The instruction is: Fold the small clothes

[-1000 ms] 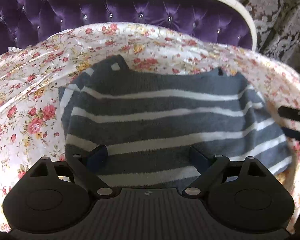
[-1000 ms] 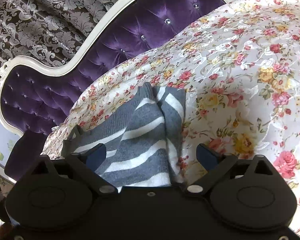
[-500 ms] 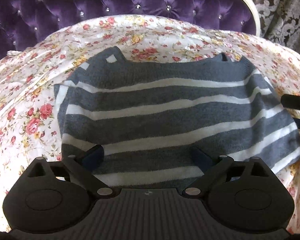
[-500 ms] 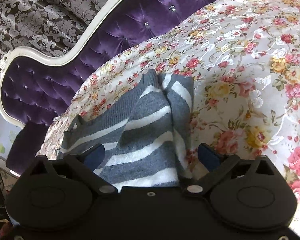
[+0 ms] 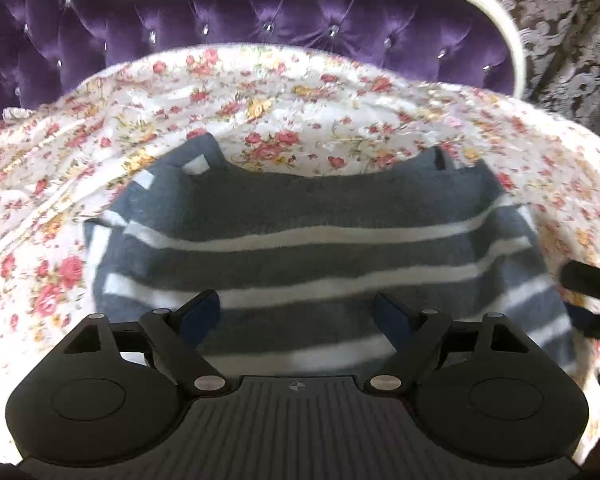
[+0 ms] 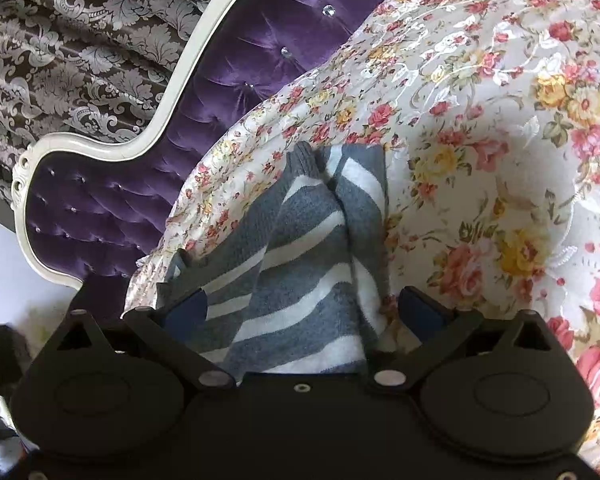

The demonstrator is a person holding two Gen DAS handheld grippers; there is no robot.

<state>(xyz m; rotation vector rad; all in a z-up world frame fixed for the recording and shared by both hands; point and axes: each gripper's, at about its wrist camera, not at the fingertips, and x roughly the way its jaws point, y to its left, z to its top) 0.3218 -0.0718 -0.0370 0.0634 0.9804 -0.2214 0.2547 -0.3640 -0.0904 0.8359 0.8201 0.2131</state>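
Two grippers hover over my striped sweater (image 5: 320, 248), lying flat on the floral bedspread (image 5: 300, 92). Since a second ago my left gripper (image 5: 298, 312) has pulled back, its wide fingers closing slightly, gripping nothing. My right gripper (image 6: 302, 308) stands wide. Next fold not begun.

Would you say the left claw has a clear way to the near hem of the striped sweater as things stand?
Probably yes. The left claw is open just above the striped sweater, which lies flat on the floral bedspread with nothing over its near hem.
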